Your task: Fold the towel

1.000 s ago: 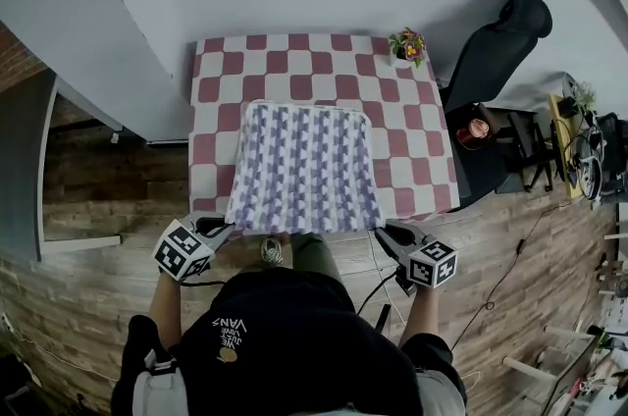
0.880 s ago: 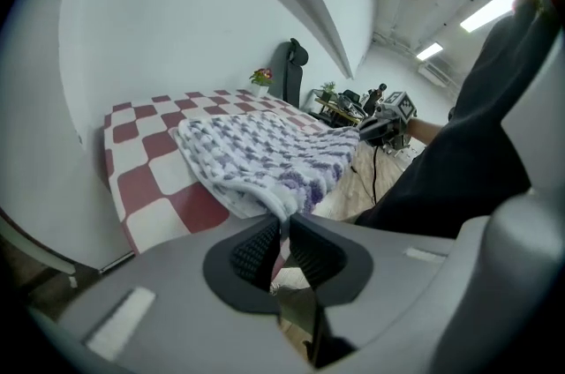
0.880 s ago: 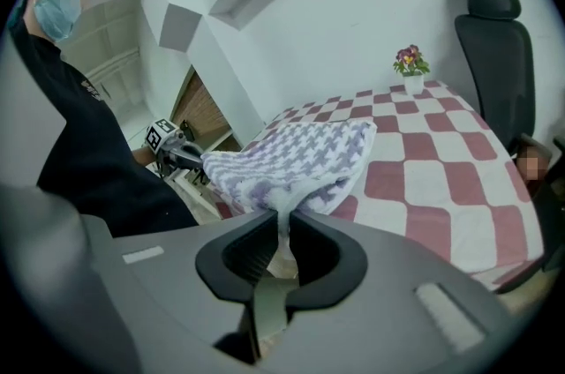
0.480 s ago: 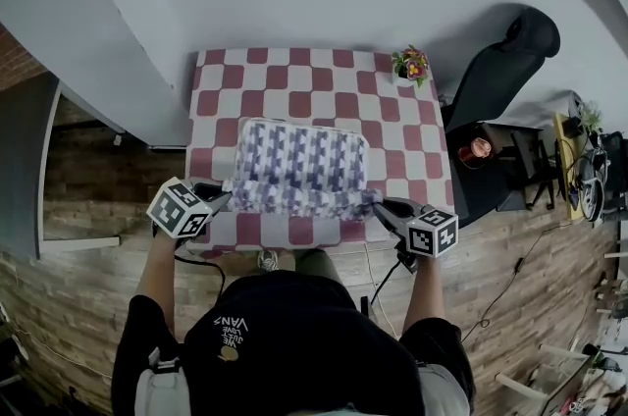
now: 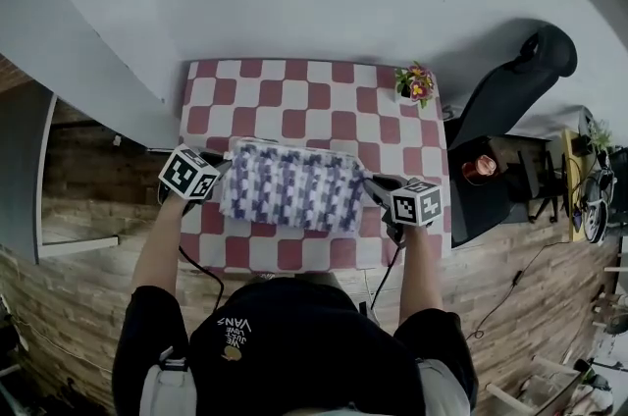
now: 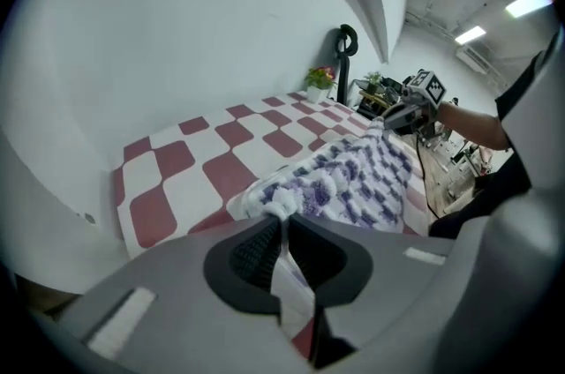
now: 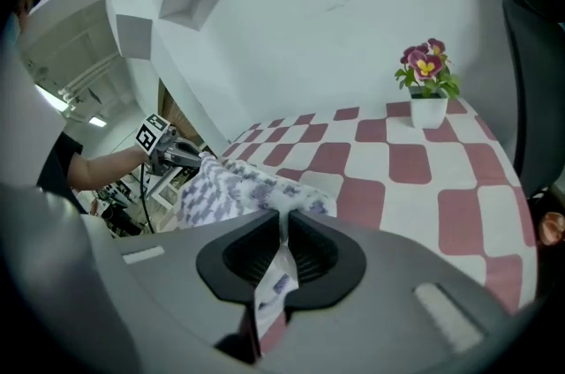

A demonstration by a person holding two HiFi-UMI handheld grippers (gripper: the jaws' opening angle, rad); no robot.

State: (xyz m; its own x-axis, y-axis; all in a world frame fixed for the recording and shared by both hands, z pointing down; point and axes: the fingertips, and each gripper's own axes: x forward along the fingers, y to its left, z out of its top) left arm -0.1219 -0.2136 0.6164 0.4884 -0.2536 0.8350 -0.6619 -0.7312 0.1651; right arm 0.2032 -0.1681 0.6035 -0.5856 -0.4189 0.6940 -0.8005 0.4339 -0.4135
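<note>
A purple-and-white patterned towel (image 5: 289,186) lies doubled over on the red-and-white checked table (image 5: 314,95). My left gripper (image 5: 218,171) is shut on the towel's left corner, and cloth (image 6: 353,174) is pinched between its pads in the left gripper view. My right gripper (image 5: 371,188) is shut on the right corner. In the right gripper view the fabric (image 7: 238,183) bunches out past the jaws. Both held corners hang just above the towel's far part. Each gripper shows in the other's view: the right gripper (image 6: 402,118) and the left gripper (image 7: 181,153).
A small white pot of flowers (image 5: 412,82) stands at the table's far right corner. A black chair (image 5: 510,85) is beside the table on the right. White walls close in behind and to the left. Wooden floor lies around the person.
Both grippers have carried the towel's near edge away from the person, toward its far edge. The towel has gone from spread flat to folded over, about half as deep.
</note>
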